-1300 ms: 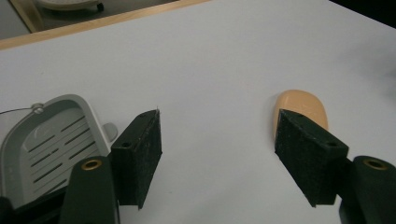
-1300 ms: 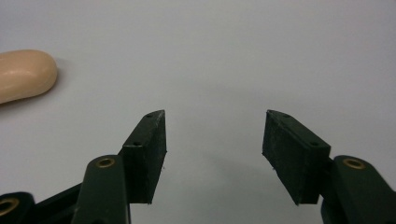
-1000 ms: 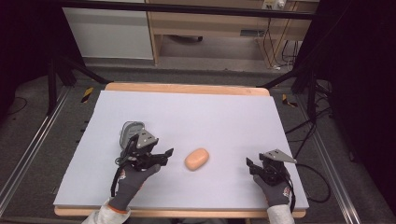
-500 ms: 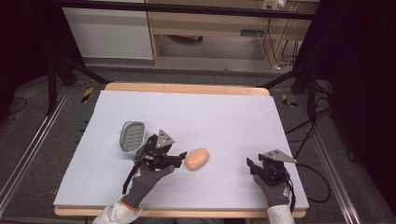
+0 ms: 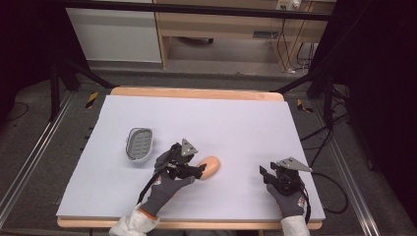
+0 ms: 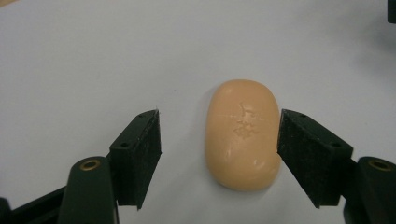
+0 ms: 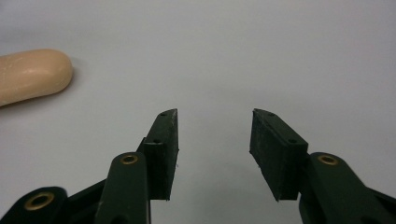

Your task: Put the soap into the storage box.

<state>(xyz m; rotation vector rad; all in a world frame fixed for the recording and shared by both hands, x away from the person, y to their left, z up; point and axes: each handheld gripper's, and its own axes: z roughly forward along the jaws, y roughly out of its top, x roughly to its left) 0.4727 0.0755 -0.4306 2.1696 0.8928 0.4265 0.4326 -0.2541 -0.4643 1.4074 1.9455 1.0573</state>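
Observation:
A peach-coloured bar of soap [image 5: 209,167] [image 6: 242,133] lies flat on the white table top, near the front middle. My left gripper [image 5: 195,170] [image 6: 219,156] is open around it: the right jaw touches the soap's side, the left jaw stands apart with a gap. A grey slotted soap dish [image 5: 139,143] sits empty to the left of that gripper. My right gripper [image 5: 268,173] [image 7: 214,151] rests open near the front right of the table with nothing between its jaws; the end of the soap [image 7: 32,74] lies off to its left.
The white sheet [image 5: 236,123] covers a wooden table whose edge [image 5: 196,92] runs along the back. Dark frame legs and cables [image 5: 319,147] stand on the floor around it. A shelf unit stands behind.
My left gripper has moved right from over the soap dish to the soap, leaving the dish uncovered, and now straddles the soap. The right gripper has stayed put.

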